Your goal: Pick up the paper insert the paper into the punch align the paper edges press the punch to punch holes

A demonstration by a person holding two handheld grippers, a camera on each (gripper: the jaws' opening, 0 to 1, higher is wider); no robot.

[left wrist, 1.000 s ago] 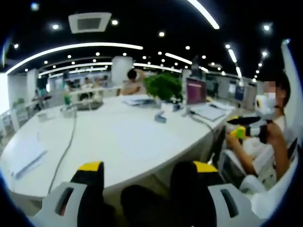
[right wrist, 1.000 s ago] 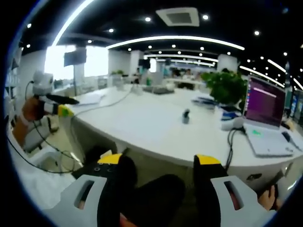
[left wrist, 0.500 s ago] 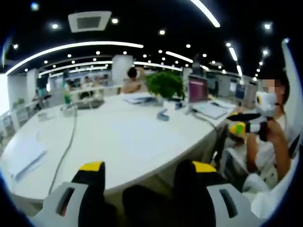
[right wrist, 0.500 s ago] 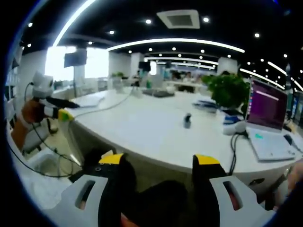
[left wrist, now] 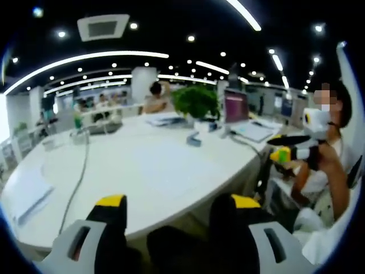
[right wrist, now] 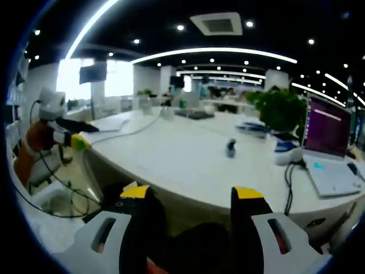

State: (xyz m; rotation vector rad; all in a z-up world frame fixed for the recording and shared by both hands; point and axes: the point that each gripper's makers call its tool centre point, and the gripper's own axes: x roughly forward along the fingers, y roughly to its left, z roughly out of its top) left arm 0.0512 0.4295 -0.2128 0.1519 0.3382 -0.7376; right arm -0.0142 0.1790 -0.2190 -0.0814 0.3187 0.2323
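A small dark hole punch (left wrist: 194, 138) stands on the big white round table (left wrist: 142, 171), far beyond my left gripper (left wrist: 177, 202), whose yellow-tipped jaws stand open and hold nothing. White paper sheets (left wrist: 28, 194) lie near the table's left edge. In the right gripper view the punch (right wrist: 230, 148) sits mid-table and the paper (right wrist: 111, 123) lies at the far left. My right gripper (right wrist: 191, 194) is open and empty, short of the table edge. Each gripper appears in the other's view, held in a hand: the right gripper (left wrist: 288, 151) and the left gripper (right wrist: 63, 128).
A green plant (left wrist: 197, 101) and an open laptop (left wrist: 236, 108) stand at the table's far side. A cable (left wrist: 80, 171) runs across the table top. The plant (right wrist: 279, 108) and laptop (right wrist: 328, 123) sit right of the punch. People sit at desks in the background.
Both views have drifted slightly with the hands. The right gripper sits a little higher in the left gripper view. Both grippers stay open and empty.
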